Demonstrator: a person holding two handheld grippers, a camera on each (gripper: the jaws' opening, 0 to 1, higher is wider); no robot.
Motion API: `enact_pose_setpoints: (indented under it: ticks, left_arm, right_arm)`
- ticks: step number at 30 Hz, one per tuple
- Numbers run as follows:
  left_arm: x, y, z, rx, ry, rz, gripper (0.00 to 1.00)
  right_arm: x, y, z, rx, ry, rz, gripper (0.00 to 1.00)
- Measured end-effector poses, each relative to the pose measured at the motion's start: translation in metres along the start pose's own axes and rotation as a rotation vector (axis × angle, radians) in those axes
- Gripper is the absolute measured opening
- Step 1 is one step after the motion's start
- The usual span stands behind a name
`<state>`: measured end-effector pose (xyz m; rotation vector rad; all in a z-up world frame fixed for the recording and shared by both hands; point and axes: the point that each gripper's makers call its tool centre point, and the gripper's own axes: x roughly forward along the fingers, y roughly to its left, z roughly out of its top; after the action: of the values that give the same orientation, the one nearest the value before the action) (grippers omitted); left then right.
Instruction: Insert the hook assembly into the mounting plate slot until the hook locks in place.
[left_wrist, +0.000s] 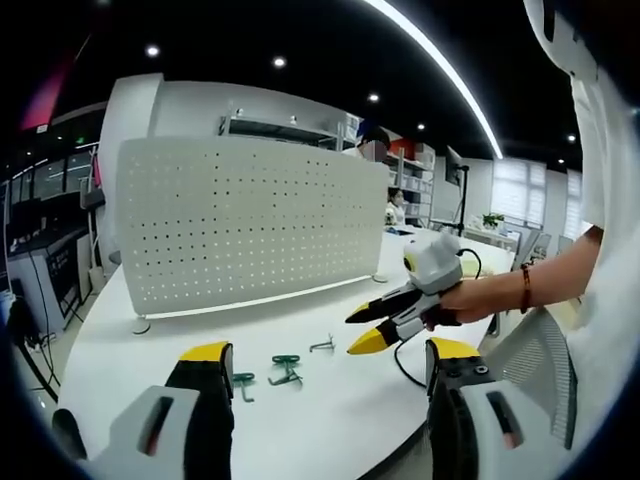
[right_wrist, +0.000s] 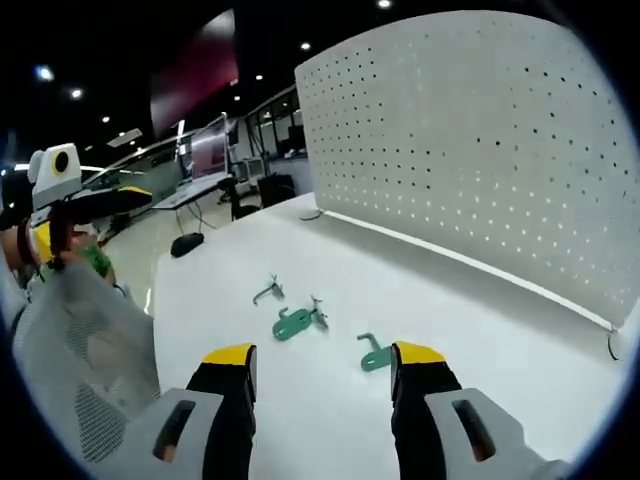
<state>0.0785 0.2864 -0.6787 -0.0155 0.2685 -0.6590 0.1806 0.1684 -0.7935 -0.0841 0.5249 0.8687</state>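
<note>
the left gripper (left_wrist: 325, 360) stood wide open with nothing between its jaws, low over the white table (left_wrist: 330, 420). three hooks lay loose there: a green hook (left_wrist: 243, 381), a second green hook (left_wrist: 286, 368) and a grey hook (left_wrist: 322, 345), all well apart from the upright pegboard (left_wrist: 250, 220). the right gripper (left_wrist: 365, 328), held in a hand (left_wrist: 470, 298), was parted and empty too. nothing was picked up or mounted; by my judgement the whole insertion remained.

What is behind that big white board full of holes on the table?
Above and beside the pegboard, shelving, a white wall and a seated person show in the left gripper view. Anything directly behind it is covered; the holes are too small to see through.
</note>
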Motion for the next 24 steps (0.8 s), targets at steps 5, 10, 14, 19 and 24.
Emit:
enact_pose_setpoints:
  ticks: [5,10,14,19,24]
  left_arm:
    - [0.001,-0.003,-0.003,0.0,0.016,-0.005,0.8]
    - [0.002,-0.003,-0.006,-0.001,0.033,-0.007,0.79]
    - [0.003,-0.003,-0.007,0.001,0.04,-0.005,0.79]
    - [0.004,-0.002,-0.007,0.006,0.051,-0.01,0.79]
    - [0.005,0.0,-0.007,0.027,0.065,-0.007,0.79]
  right_arm:
    - [0.004,-0.004,-0.002,-0.008,0.011,0.003,0.55]
    - [0.009,-0.01,-0.007,-0.004,0.028,0.006,0.55]
    - [0.013,-0.015,-0.012,-0.01,0.045,0.004,0.55]
    - [0.019,-0.022,-0.016,-0.021,0.057,-0.006,0.54]
    - [0.024,-0.028,-0.02,-0.044,0.079,-0.005,0.51]
